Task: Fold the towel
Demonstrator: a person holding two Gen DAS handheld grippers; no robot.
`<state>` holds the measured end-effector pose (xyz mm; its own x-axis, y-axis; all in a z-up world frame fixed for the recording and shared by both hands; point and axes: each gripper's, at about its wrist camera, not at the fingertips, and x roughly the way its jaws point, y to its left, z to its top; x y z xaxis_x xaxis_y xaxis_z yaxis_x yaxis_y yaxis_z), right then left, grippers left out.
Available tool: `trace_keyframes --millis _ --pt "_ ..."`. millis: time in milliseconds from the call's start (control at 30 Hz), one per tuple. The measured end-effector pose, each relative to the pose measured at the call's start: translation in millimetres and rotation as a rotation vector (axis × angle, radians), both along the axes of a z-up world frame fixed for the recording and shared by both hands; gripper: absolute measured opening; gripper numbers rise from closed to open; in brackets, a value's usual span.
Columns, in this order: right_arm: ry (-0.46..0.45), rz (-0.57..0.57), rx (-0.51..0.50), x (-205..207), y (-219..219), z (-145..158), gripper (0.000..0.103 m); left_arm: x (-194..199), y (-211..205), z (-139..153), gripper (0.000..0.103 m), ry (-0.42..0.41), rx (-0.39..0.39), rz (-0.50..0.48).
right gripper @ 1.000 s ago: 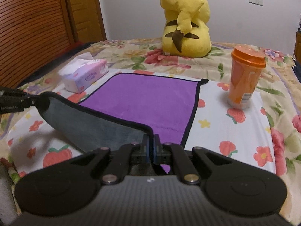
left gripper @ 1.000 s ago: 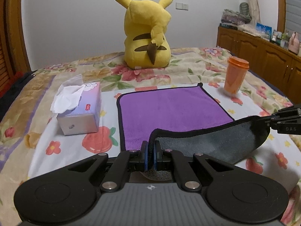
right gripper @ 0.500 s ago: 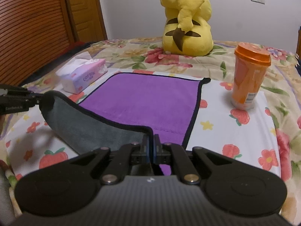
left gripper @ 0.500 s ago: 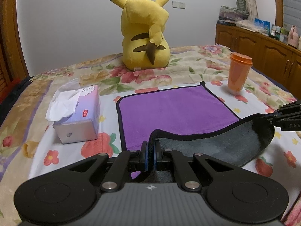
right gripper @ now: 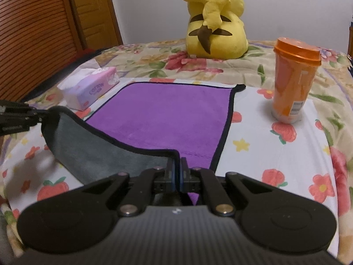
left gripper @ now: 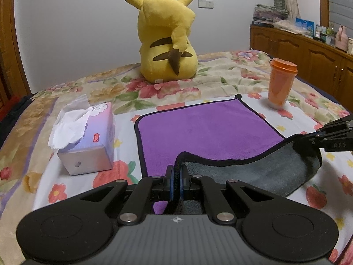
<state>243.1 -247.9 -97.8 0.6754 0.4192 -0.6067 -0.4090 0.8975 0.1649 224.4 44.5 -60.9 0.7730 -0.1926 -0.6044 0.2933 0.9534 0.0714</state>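
A: Left gripper (left gripper: 176, 174) and right gripper (right gripper: 176, 172) each clamp a near corner of the purple towel (left gripper: 205, 130), lifted off the bed (left gripper: 220, 81).

B: Fold barely begun; far half lies flat.

Right tongs (right gripper: 176, 173) and left tongs (right gripper: 33, 116) pinching purple towel (right gripper: 167, 114) corners, grey underside up.

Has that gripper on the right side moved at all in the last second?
Yes. The right gripper, shut on the towel, has moved forward: the orange cup looms larger and nearer in its view.
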Motion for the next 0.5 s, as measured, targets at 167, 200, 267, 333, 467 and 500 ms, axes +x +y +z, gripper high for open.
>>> trace_keyframes --millis 167,200,267,333,467,500 --pt "-0.011 0.009 -0.009 3 2 0 0.005 3 1 2 0.008 -0.01 -0.003 0.003" --pt "-0.015 0.01 -0.008 3 3 0 0.005 4 1 3 0.008 -0.012 -0.003 0.004" --pt "-0.023 0.012 -0.004 4 3 2 0.005 7 2 1 0.008 -0.008 0.0 0.01" --pt "-0.032 0.014 -0.007 5 4 3 0.005 11 2 -1 0.008 0.0 0.001 0.012" --pt "-0.043 0.018 -0.018 12 9 4 0.005 18 1 -2 0.008 0.0 0.003 0.017" --pt "-0.047 0.019 -0.022 13 10 4 0.005 19 0 -2 0.008 -0.004 0.004 0.016"
